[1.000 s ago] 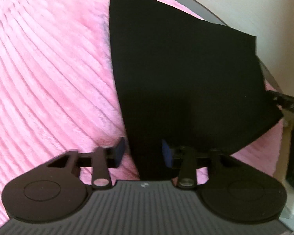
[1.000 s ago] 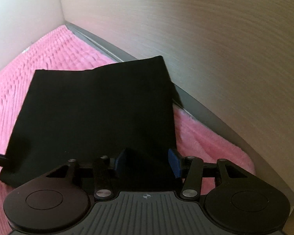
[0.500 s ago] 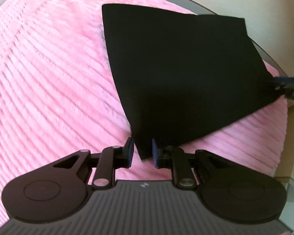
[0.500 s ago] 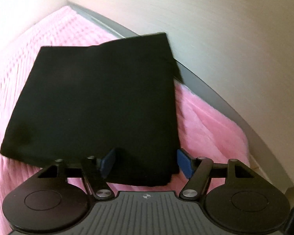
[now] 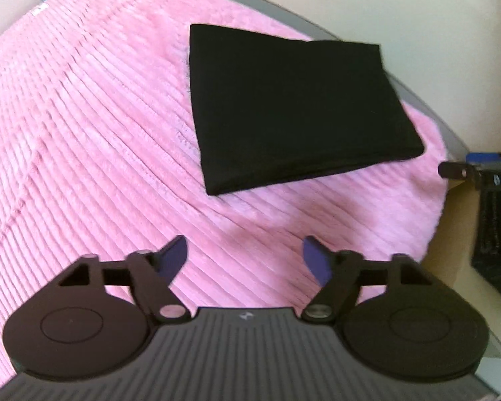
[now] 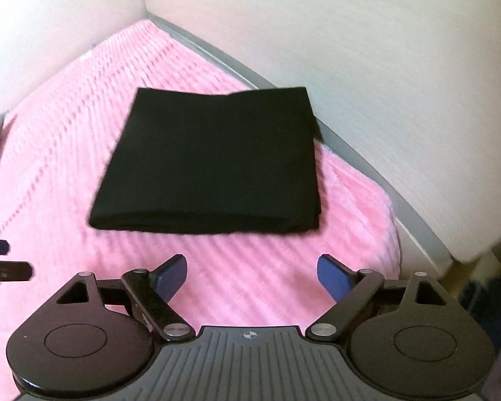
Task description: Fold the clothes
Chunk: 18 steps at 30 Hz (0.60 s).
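Surroundings: pale wood-grain panels [image 6: 367,67] stand along the far side and meet in a corner at the back of the right wrist view; a grey rail [image 6: 357,147] runs along their foot.
Surface: pink ribbed plush blanket [image 5: 83,133] fills most of both views, its ridges running in long parallel lines.
Task item: black folded garment [image 5: 290,107] lies flat on the blanket as a neat rectangle with stacked layers showing at its near edge. Its far right corner sits close against the grey rail. Nothing touches it; it lies clear of both grippers, just beyond their fingertips.
Left gripper [image 5: 243,257]: released. Its jaws have just been opening and now stand wide, blue pads [image 5: 175,254] apart with only blanket between them. It hangs above the blanket on the near side of the garment.
Right gripper [image 6: 252,272]: released. Its jaws have just been opening too and stand wide, blue pads [image 6: 334,274] apart over bare blanket, nothing between them. The garment's near edge lies just ahead.
Cross-view: the right gripper's body shows at the right edge of the left wrist view, past the blanket's end; the left gripper's fingertip shows at the left edge of the right wrist view.
Small detail: a white tag [image 5: 38,9] sits at the blanket's far left edge.
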{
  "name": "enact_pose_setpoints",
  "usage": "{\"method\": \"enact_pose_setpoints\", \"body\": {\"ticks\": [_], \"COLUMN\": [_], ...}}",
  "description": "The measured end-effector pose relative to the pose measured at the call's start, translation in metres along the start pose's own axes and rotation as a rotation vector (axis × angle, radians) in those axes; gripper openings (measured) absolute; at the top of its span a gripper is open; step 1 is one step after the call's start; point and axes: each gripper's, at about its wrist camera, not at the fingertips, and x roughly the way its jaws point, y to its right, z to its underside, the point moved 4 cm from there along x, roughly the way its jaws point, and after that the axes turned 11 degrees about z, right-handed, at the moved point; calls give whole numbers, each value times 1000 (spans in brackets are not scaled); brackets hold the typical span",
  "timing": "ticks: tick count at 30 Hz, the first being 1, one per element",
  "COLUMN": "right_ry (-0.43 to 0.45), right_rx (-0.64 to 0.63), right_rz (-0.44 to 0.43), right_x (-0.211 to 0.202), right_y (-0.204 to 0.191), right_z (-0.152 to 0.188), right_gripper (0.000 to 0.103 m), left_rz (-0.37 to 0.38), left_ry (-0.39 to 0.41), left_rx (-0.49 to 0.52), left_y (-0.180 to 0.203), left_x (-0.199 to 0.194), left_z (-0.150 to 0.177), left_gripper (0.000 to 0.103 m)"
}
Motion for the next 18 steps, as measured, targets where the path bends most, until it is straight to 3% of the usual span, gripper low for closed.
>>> {"method": "enact_pose_setpoints", "body": {"ticks": [3,7,10,11,12,15,18], "right_ry": [20,50,90,104,119,164,192], "right_rx": [27,62,57,54,58,57,45], "right_rz": [23,20,30,39,44,60,78], "right_x": [-35,-90,-129,-142,-154,-187,-210], "right_y": [-12,-30,-44,-48,-52,-62,-69], "right_z": [14,31,42,46,50,61,68], "right_gripper": [90,90,91,95,103,103,103], "left_rz": [-9,61,56,54,52,17,13], "left_ry": [31,55,107,125,142,223,270], "left_rx": [-10,47,97,114,130,137,107], "left_y": [12,36,50,55,60,63,61], "left_x": [-17,-47,-80,-91,-102,-136,-160], "left_z": [11,27,39,43,47,65,83], "left_gripper": [79,79,79,79,81,96,98]}}
